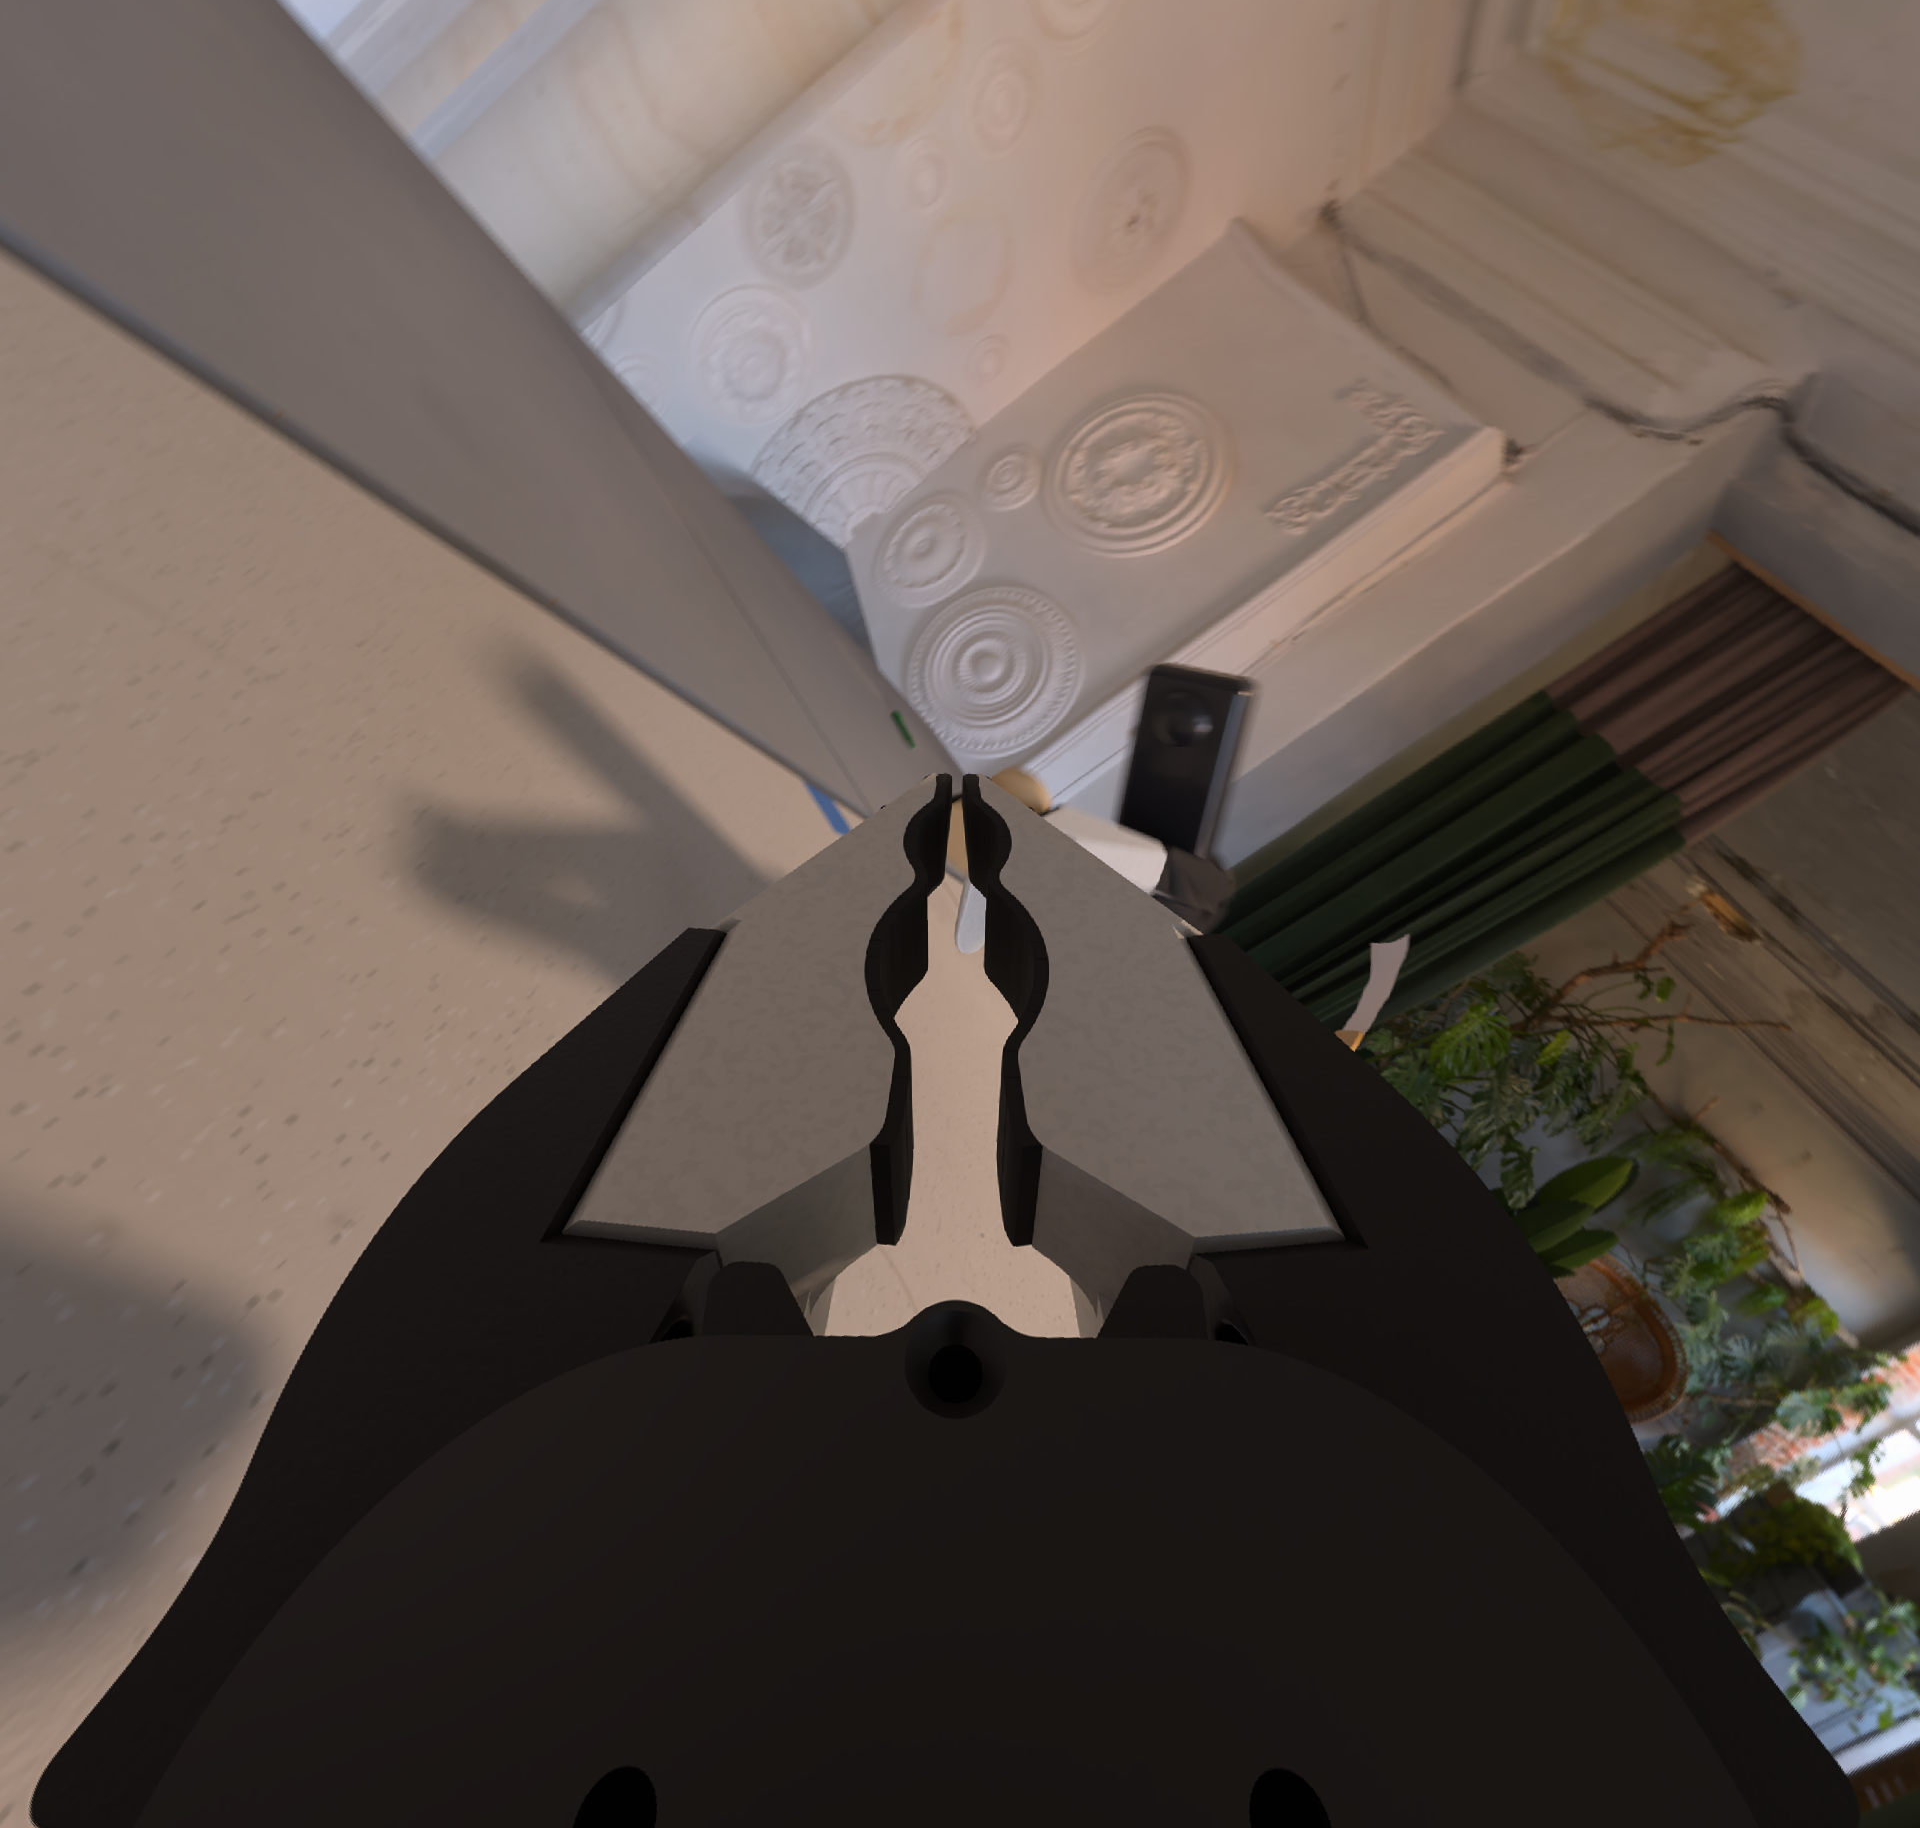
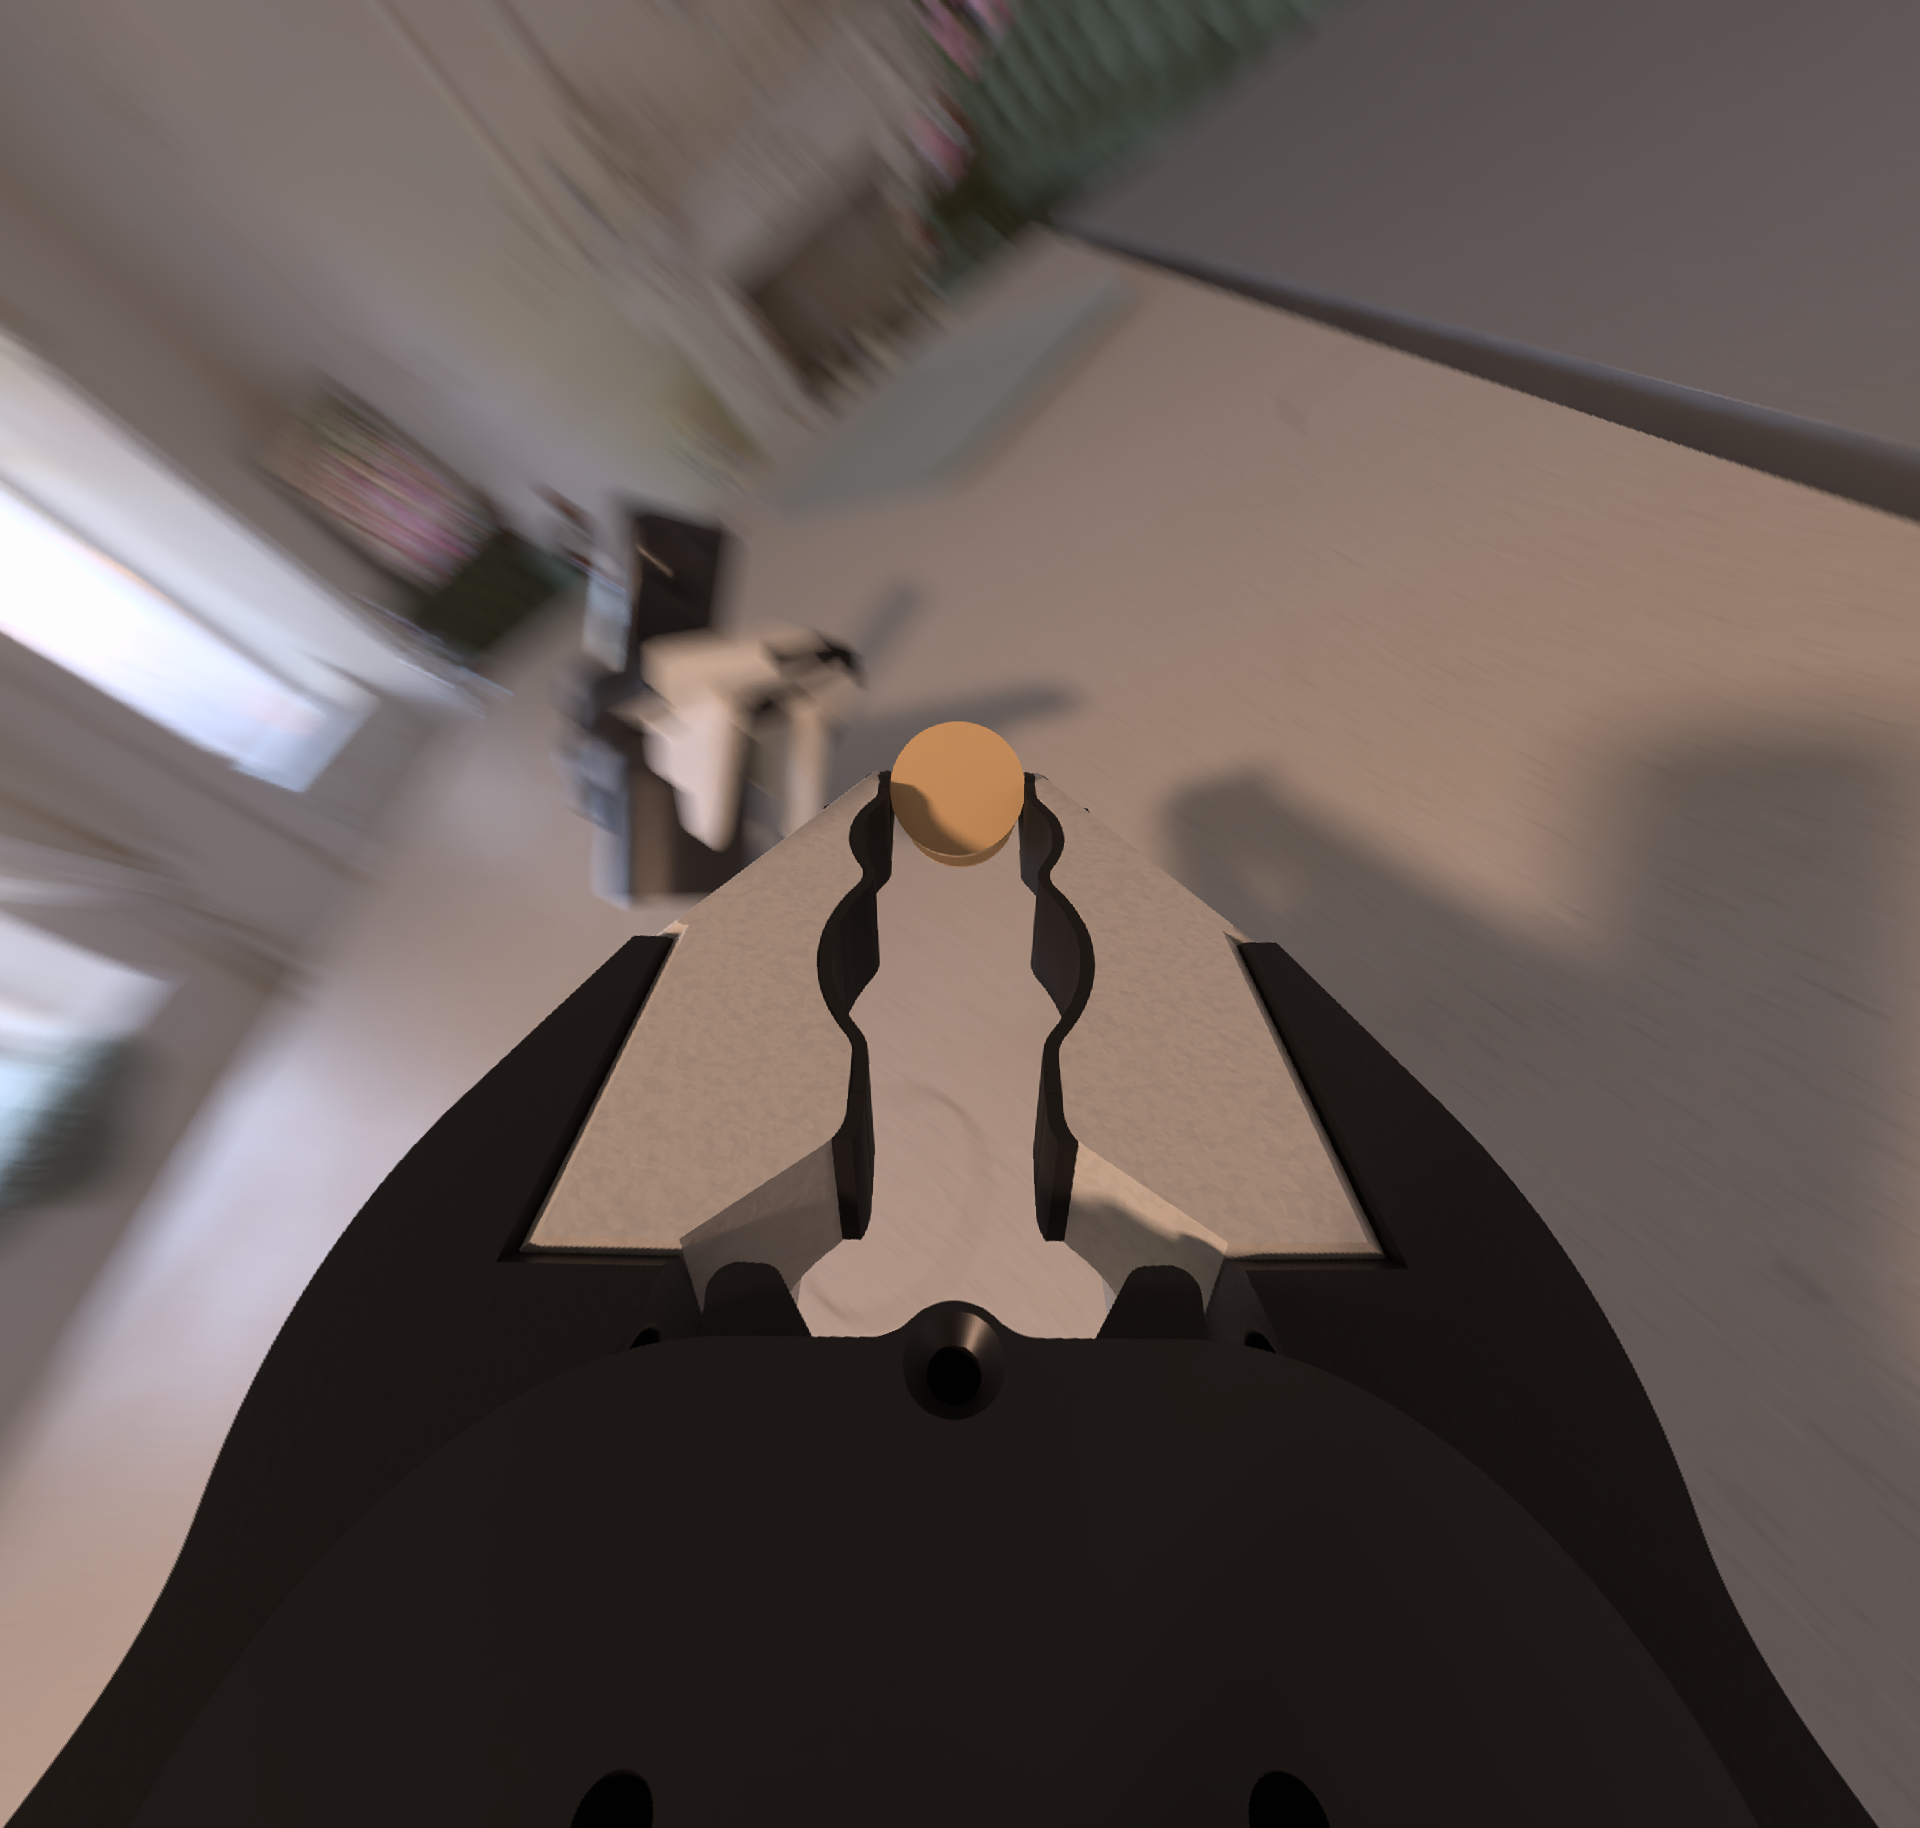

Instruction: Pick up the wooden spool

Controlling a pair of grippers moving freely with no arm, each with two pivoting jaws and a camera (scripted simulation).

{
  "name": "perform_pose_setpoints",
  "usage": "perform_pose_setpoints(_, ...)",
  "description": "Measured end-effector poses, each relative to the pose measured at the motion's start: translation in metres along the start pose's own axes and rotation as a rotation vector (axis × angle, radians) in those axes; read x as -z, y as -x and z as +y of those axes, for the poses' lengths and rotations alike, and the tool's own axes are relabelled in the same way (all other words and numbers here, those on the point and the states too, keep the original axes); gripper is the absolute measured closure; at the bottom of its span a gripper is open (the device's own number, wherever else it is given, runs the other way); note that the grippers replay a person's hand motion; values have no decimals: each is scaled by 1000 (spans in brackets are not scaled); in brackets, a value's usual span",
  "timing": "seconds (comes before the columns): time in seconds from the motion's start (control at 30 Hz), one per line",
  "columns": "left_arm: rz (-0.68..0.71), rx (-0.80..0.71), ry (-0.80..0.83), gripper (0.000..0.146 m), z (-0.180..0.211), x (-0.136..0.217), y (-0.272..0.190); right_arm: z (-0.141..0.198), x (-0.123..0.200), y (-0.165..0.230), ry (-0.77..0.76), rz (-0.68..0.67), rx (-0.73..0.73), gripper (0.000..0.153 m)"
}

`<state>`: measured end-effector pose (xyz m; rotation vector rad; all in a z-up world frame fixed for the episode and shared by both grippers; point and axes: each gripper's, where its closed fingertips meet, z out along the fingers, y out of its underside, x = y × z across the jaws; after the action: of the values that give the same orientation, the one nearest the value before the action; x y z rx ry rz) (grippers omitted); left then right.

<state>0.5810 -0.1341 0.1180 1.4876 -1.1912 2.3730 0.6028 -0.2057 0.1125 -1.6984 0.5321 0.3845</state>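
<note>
Nearest me in the left wrist view is my left gripper [image 1: 957, 786]: black body filling the bottom of the frame, grey fingers running up to the centre, tips pressed almost together with nothing between them. Left of it lies the beige table [image 1: 260, 739], crossed by shadows; its edge runs diagonally from the left side to just above my fingertips. Past the tips, right of centre, the other gripper [image 1: 1174, 770] shows small, with a sliver of tan at it that may be the spool, too hidden to be sure.

In the right wrist view my right gripper [image 2: 958, 791] fills the bottom the same way, and at the centre its tips pinch the spool [image 2: 958, 789], one round tan end facing me. Only the very tips touch it, on either side. The background is smeared, so I judge I am moving quickly with it, clear of the tabletop.

What could go wrong: the grip sits at the fingertips on a rounded, smooth wooden body, so a fast swing or a slight loosening could let the spool roll out and drop. A tilt could twist it between the pads.

Room: the table [image 2: 1455, 739] spreads open on the right of this view, its edge slanting across the upper right. The left gripper [image 2: 717, 729] hangs at centre left, near my path, so I would keep to the right.
</note>
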Motion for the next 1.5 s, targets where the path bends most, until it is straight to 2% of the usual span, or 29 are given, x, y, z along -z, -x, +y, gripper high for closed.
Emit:
perform_pose_setpoints(0.07, 52, -33, -31, 144, -3, -1, -12, -26, 2, 21, -157, -247, -151, 129)
perform_pose_setpoints(0.13, 100, -71, -57, 144, -4, -3, -26, -36, 7, 35, -269, -434, -243, 129)
perform_pose_setpoints(0.2, 141, -94, -60, 144, -3, -7, -42, -34, 12, 42, -322, -551, -333, 129)
perform_pose_setpoints(0.3, 195, -92, -13, 144, 8, -20, -63, -32, 18, 40, -380, -629, -444, 129)
perform_pose_setpoints(0.43, 123, -87, -19, 144, 18, -30, -62, -31, 19, 41, -379, -640, -436, 129)
perform_pose_setpoints(0.6, 146, 27, -76, 144, 15, -29, -60, -27, 14, 46, -364, -636, -435, 129)
perform_pose_setpoints(0.73, 119, 41, -64, 144, 16, -29, -57, -25, 12, 44, -365, -623, -456, 129)
perform_pose_setpoints(0.93, 122, 85, -84, 144, 14, -29, -56, -25, 11, 44, -351, -564, -394, 129)
perform_pose_setpoints(1.07, 82, 52, -79, 144, 18, -31, -54, -27, 13, 42, -381, -564, -411, 129)
perform_pose_setpoints(1.37, 115, 78, -78, 144, 18, -31, -58, -26, 12, 41, -372, -548, -399, 129)
perform_pose_setpoints(1.5, 83, 60, -79, 144, 18, -31, -55, -25, 12, 40, -368, -533, -395, 129)
